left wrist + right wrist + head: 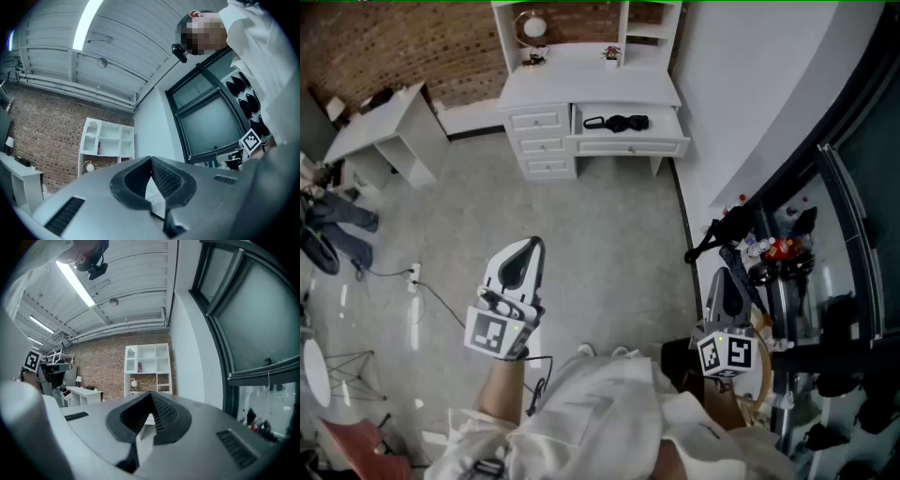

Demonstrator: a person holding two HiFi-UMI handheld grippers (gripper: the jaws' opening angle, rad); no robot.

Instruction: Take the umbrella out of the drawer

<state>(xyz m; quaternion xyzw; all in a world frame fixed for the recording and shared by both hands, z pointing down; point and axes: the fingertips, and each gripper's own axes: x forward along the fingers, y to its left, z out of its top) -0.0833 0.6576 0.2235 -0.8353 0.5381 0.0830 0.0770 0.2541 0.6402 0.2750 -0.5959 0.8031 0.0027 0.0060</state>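
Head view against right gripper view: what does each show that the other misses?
Only the head view: the black umbrella lying in the open drawer, the floor and the left claw. Only the right gripper view: the ceiling lights, and that the right claw is shut with nothing in it. Both: the white desk with shelves against the brick wall.

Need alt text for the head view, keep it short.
A black folded umbrella lies in the open drawer of a white desk, seen from steeply above. Nearer the camera, the person's left tongs and right tongs are shut, empty and well short of the desk.
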